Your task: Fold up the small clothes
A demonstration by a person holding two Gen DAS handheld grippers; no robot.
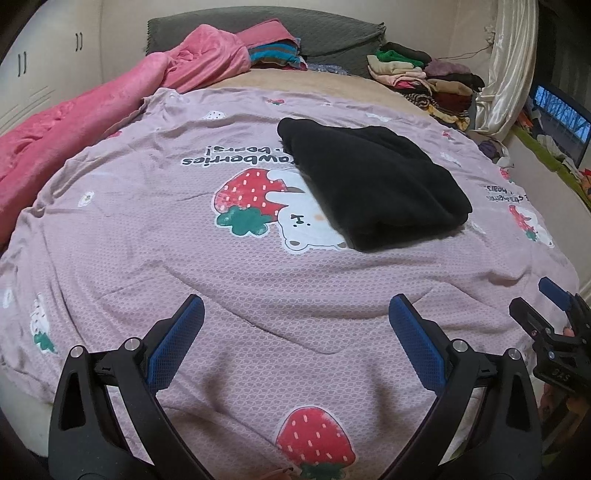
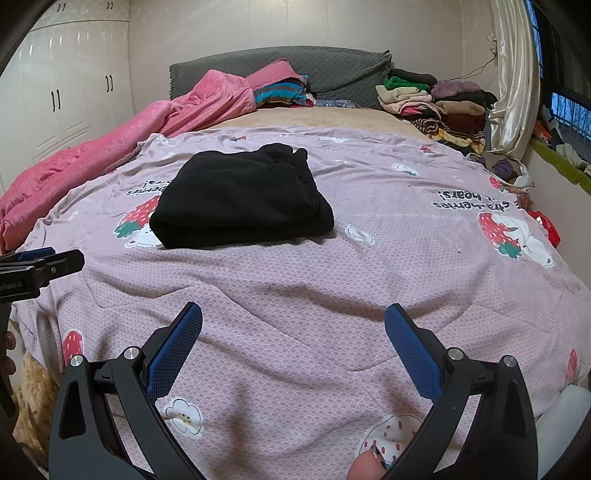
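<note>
A black garment lies folded in a compact rectangle on the mauve strawberry-print sheet; it also shows in the right wrist view. My left gripper is open and empty, held above the sheet well short of the garment. My right gripper is open and empty too, near the bed's front edge with the garment ahead to its left. The right gripper shows at the left wrist view's right edge, and the left gripper at the right wrist view's left edge.
A pink blanket is bunched along the bed's left side. Folded clothes are stacked at the far right by a cream curtain. A grey headboard stands at the back. White wardrobes stand on the left.
</note>
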